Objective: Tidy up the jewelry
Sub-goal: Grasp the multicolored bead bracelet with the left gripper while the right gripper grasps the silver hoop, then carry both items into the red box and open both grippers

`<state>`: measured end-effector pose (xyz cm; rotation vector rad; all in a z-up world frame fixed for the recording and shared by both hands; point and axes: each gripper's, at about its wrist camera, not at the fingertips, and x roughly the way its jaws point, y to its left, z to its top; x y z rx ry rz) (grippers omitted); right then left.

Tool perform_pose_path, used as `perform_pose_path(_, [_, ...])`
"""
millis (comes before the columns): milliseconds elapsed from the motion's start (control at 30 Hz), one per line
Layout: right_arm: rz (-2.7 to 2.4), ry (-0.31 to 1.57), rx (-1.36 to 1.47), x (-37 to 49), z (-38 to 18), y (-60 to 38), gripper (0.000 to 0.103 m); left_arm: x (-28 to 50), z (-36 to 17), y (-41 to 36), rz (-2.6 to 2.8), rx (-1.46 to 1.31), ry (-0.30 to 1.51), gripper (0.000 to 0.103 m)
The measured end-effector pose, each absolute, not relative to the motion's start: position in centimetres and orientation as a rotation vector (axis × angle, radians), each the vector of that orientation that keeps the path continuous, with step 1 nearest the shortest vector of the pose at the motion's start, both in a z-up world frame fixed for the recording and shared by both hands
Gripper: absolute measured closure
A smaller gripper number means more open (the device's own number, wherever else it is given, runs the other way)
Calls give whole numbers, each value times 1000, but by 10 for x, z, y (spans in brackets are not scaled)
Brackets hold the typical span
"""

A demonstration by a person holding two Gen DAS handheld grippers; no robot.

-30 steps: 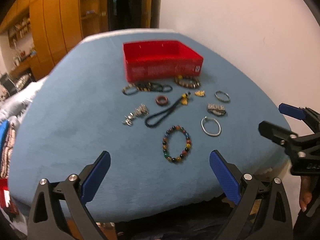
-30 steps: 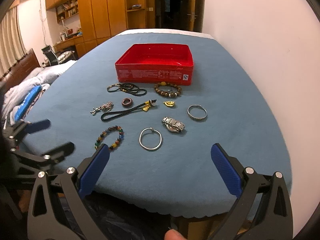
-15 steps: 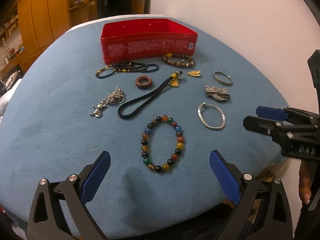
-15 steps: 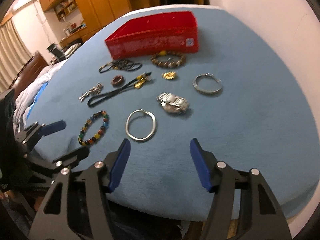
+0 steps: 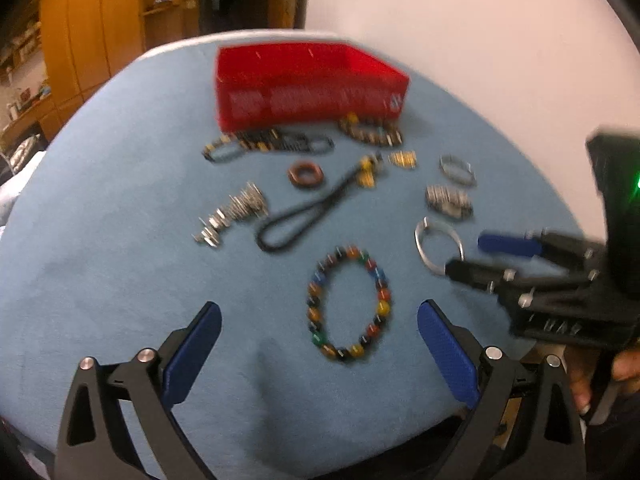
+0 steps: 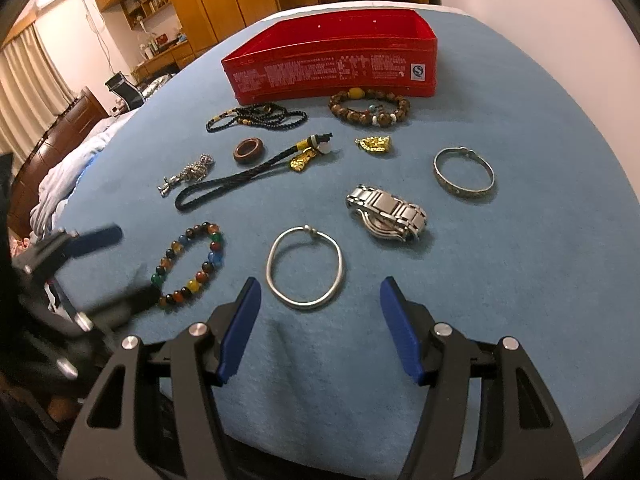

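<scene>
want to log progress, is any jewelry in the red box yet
Cannot tell: only the red box walls show. All visible jewelry lies outside it on the blue cloth.

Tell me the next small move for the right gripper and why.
Probably ease the right gripper down and forward until its open jaws straddle the near rim of the silver bangle, then close. The bangle lies flat on the blue cloth just ahead of the fingertips, nothing is between the jaws yet, and the red box behind the jewelry looks empty.
</scene>
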<state>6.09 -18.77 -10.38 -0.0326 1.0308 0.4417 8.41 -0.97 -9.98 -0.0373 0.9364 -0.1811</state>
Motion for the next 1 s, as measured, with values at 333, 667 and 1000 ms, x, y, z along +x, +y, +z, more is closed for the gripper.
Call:
perform_pose_path(333, [448,1027,-79,64,-108,-172,40,103,-124,-11,-142,5,1002,42])
perform_pose_path(667, [431,964,-163,66,-115,-158,47,95,-124,-16,-165,49,957,88])
perform_pose_path(1000, [467,957,-125,61,-108,-162,59,90,-114,-13,-222,-5,954,96])
